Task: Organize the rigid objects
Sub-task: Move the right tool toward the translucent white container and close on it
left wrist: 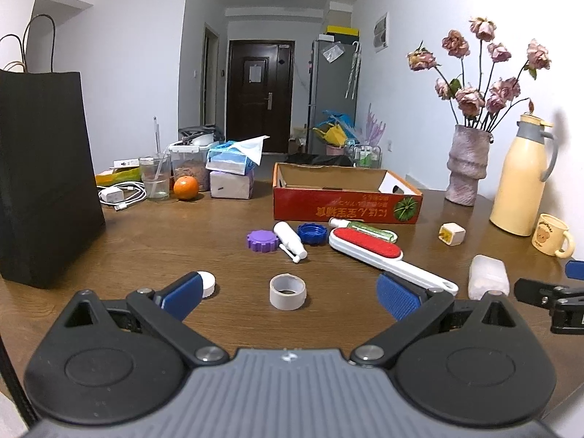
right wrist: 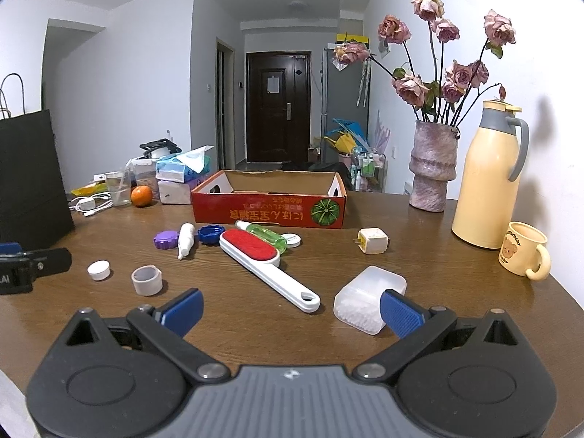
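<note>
1. Small items, a tape roll (left wrist: 287,292), caps, bottles and a lint brush (right wrist: 268,266), are scattered on the table (left wrist: 219,226) before the empty red box (left wrist: 346,197).
2. Both the left gripper (left wrist: 288,297) and right gripper (right wrist: 292,312) are held wide apart, nothing gripped.
3. The round tape roll could be knocked rolling by a finger.
4. The box lettering is seen inverted, probably Chinese; unreadable.

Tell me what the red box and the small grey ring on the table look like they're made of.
The red open-topped box looks like printed cardboard: brown raw inner walls, cut edges. The small grey ring looks like a roll of tape, matte; plastic or paper is unclear.
</note>
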`<state>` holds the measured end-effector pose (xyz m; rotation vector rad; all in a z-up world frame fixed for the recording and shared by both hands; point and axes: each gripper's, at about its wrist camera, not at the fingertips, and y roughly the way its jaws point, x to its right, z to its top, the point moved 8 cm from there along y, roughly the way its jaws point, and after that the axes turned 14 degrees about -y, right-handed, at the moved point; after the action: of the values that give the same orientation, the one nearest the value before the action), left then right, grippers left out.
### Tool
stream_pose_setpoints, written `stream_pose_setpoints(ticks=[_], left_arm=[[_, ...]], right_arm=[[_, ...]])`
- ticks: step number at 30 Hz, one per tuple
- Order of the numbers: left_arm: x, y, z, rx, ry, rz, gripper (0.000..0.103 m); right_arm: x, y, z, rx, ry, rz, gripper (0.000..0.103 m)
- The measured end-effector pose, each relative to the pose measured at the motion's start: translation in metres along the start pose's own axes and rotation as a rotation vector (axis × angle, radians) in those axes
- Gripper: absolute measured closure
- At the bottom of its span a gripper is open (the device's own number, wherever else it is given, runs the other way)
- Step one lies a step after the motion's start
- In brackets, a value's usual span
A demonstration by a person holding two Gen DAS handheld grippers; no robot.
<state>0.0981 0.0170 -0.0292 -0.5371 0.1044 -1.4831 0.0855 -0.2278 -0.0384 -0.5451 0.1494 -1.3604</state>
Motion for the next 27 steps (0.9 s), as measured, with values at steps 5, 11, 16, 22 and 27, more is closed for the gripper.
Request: stream_pose_setpoints(ticks=[5, 11, 16, 22, 27], left_arm=[[-0.008, 0.015, 0.005, 0.001, -0.001, 0.019, 0.000], [-0.018, 0.033, 0.010, 0.000, -0.002, 0.041, 0.000], [-0.030, 0.049, 0.010, -0.004, -0.012, 0.066, 0.000], [-0.046, 0.068, 0.011, -0.011, -0.028, 0.104, 0.000], [-0.057, 0.081, 0.010, -0.011, -0.046, 0.138, 0.000]], right_arm=[[0.006, 0.013, -0.001, 0.001, -0.010, -0.014, 0.000], [0.016, 0.029, -0.002, 0.000, -0.019, -0.040, 0.000], [0.026, 0.043, -0.005, 0.000, -0.019, -0.057, 0.000], [0.040, 0.061, -0.011, -0.003, -0.031, -0.075, 0.000], [0.053, 0.077, -0.018, -0.005, -0.047, -0.080, 0.000]])
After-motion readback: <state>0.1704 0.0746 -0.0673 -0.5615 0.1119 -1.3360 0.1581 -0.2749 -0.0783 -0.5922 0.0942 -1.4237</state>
